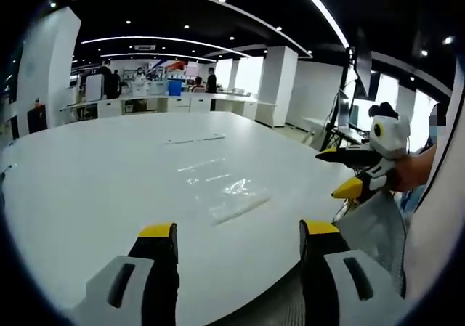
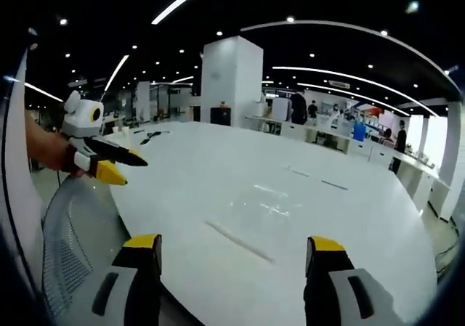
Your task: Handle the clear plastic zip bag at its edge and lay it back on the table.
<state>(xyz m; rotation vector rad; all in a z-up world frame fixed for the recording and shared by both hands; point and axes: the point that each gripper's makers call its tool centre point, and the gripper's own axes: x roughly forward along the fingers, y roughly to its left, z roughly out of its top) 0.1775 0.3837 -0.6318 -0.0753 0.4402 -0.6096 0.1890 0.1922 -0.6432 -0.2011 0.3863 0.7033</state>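
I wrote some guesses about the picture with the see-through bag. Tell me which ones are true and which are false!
1. The clear zip bag lies flat on the white table. True.
2. The left gripper is squeezing the bag. False: its jaws are apart and hold nothing.
3. The right gripper is open too. True.
4. The table is black. False: it is white.
5. A mesh chair back shows beside the table. True.
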